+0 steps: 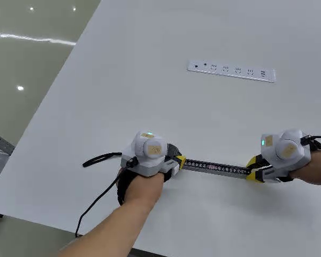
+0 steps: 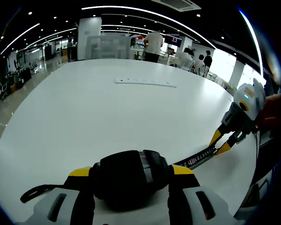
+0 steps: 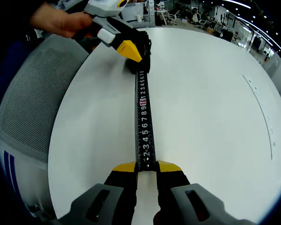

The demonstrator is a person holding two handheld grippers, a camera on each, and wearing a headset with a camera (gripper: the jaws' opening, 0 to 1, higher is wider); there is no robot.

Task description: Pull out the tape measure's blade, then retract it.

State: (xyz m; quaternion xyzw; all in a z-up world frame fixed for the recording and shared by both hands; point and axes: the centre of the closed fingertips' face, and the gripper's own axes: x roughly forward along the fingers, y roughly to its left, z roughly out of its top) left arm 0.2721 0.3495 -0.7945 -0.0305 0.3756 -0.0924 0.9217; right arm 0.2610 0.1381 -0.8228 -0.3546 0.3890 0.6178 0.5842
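The black tape measure case (image 2: 131, 176) rests on the white table, held between the yellow-tipped jaws of my left gripper (image 1: 174, 162). In the right gripper view the case (image 3: 141, 55) lies far ahead, with the left gripper (image 3: 124, 44) clamped on it. Its dark numbered blade (image 1: 216, 168) is drawn out to the right, flat along the tabletop. My right gripper (image 3: 146, 167) is shut on the blade's (image 3: 144, 126) free end; in the head view the right gripper (image 1: 252, 172) sits at the right. From the left gripper view, the blade (image 2: 201, 157) runs to the right gripper (image 2: 221, 143).
A white power strip (image 1: 231, 70) lies farther back on the table (image 1: 150, 80). A black wrist strap (image 1: 100, 158) trails left from the case, and a black cable (image 1: 96, 201) runs over the near edge. A mesh chair back (image 3: 33, 93) stands beside the table. People stand far off.
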